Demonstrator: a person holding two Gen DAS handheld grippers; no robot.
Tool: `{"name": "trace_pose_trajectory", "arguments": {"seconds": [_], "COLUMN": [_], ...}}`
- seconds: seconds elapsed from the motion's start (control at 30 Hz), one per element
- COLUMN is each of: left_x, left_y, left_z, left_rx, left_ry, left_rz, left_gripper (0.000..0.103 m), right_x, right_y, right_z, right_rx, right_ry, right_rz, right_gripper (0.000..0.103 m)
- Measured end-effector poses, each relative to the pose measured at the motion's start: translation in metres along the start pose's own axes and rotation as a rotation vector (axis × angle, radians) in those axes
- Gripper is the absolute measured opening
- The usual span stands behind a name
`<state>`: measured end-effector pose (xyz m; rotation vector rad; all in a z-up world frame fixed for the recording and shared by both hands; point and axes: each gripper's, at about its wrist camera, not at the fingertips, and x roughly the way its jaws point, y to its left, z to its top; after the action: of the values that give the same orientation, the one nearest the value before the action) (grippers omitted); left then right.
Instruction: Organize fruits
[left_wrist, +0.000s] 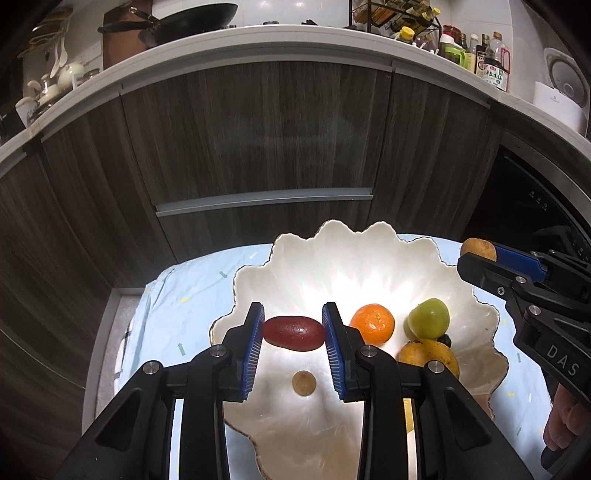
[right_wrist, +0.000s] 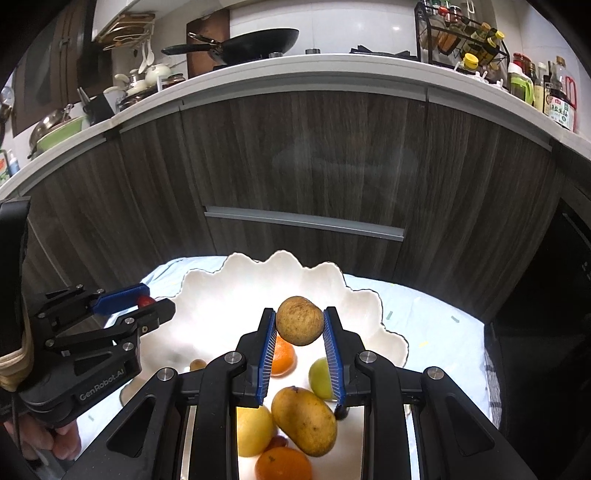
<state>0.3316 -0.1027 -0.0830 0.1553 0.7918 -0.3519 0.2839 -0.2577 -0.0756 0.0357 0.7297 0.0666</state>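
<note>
My left gripper (left_wrist: 293, 332) is shut on a dark red oval fruit (left_wrist: 293, 332), held above the white scalloped bowl (left_wrist: 332, 251). In the bowl lie an orange (left_wrist: 373, 324), a green fruit (left_wrist: 430, 318), a yellow mango (left_wrist: 430, 356) and a small brown round fruit (left_wrist: 303, 383). My right gripper (right_wrist: 300, 320) is shut on a brown kiwi-like fruit (right_wrist: 300, 320) over the same bowl (right_wrist: 240, 273). Below it sit a mango (right_wrist: 304, 421), an orange (right_wrist: 282, 358), a green fruit (right_wrist: 320, 376), a yellow fruit (right_wrist: 253, 428) and another orange (right_wrist: 282, 465).
The bowl stands on a light blue cloth (left_wrist: 192, 291) over a small table. Dark wood cabinet fronts (left_wrist: 258, 140) rise right behind it. A counter above carries a wok (right_wrist: 255, 42), bottles (right_wrist: 554, 96) and dishes. A dark oven front (left_wrist: 535, 206) is at the right.
</note>
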Motion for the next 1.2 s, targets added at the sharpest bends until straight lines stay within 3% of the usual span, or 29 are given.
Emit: {"name": "trace_pose_trajectory", "arguments": {"seconds": [0.2, 0.27, 0.33, 0.5, 0.67, 0.93, 1.2], "left_x": [0.007, 0.007, 0.005, 0.001, -0.007, -0.026, -0.053], "left_y": [0.000, 0.000, 0.000, 0.002, 0.005, 0.010, 0.012], "left_z": [-0.003, -0.005, -0.006, -0.006, -0.008, -0.012, -0.014], "left_rx": [-0.009, -0.011, -0.014, -0.018, -0.030, -0.041, -0.057], "left_ry": [0.019, 0.021, 0.014, 0.009, 0.005, 0.002, -0.018], "left_rz": [-0.006, -0.004, 0.004, 0.019, 0.041, 0.082, 0.108], "left_gripper": [0.034, 0.038, 0.049, 0.057, 0.070, 0.081, 0.083], "right_x": [0.009, 0.010, 0.010, 0.006, -0.002, -0.018, -0.043], "right_y": [-0.001, 0.000, 0.000, 0.001, 0.002, 0.006, 0.009], "right_z": [0.000, 0.002, 0.002, 0.001, -0.004, -0.009, -0.013], "right_rx": [0.017, 0.012, 0.007, 0.010, 0.020, 0.035, 0.042], "right_ry": [0.023, 0.026, 0.021, 0.012, 0.003, -0.003, -0.022], "right_rz": [-0.007, -0.013, -0.024, -0.032, -0.040, -0.049, -0.071], "right_gripper": [0.028, 0.031, 0.036, 0.043, 0.058, 0.059, 0.063]}}
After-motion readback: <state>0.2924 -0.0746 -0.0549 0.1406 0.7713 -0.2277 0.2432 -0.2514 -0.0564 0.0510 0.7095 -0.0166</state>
